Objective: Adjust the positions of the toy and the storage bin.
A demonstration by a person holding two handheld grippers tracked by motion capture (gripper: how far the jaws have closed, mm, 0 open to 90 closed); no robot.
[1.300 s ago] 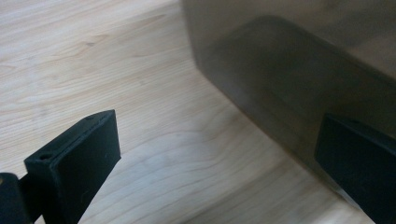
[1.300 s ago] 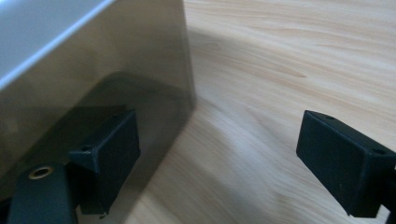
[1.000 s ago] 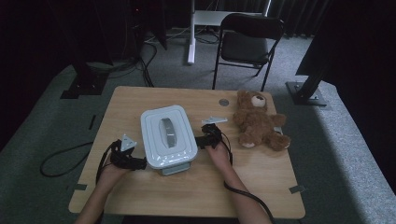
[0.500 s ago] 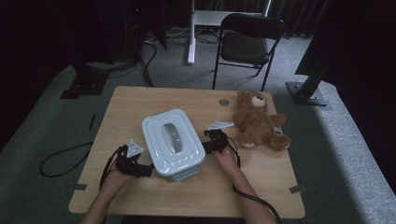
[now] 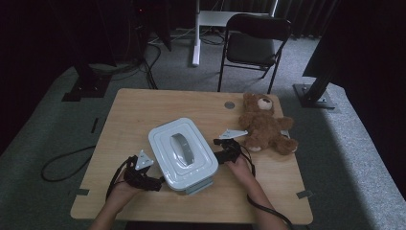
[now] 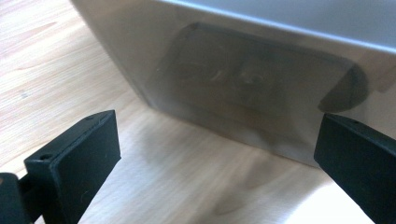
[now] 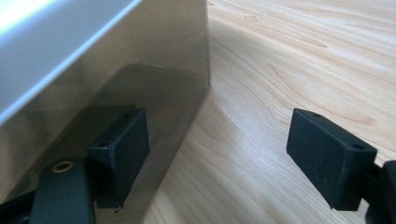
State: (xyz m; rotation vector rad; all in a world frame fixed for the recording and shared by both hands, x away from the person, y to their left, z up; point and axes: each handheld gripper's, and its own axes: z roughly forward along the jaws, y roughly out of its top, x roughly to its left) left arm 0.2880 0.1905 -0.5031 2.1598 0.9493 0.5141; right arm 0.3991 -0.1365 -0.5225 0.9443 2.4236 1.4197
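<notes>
Beside box: both hands, jaws apart.

Right gripper view. Right gripper with both black jaws spread wide, rising from the bottom edge. Container, pale grey and glossy, takes the upper left; its side wall slants down to meet the wooden counter at a sharp corner near the top centre. One jaw sits right up against that wall, possibly touching it, contact hard to confirm since the wall mirrors the jaw as a dark patch. The other jaw hangs well clear of the container, over bare counter on the far side. A bright lip or rim runs along the container's upper edge. Light wood grain beyond the corner.
</notes>
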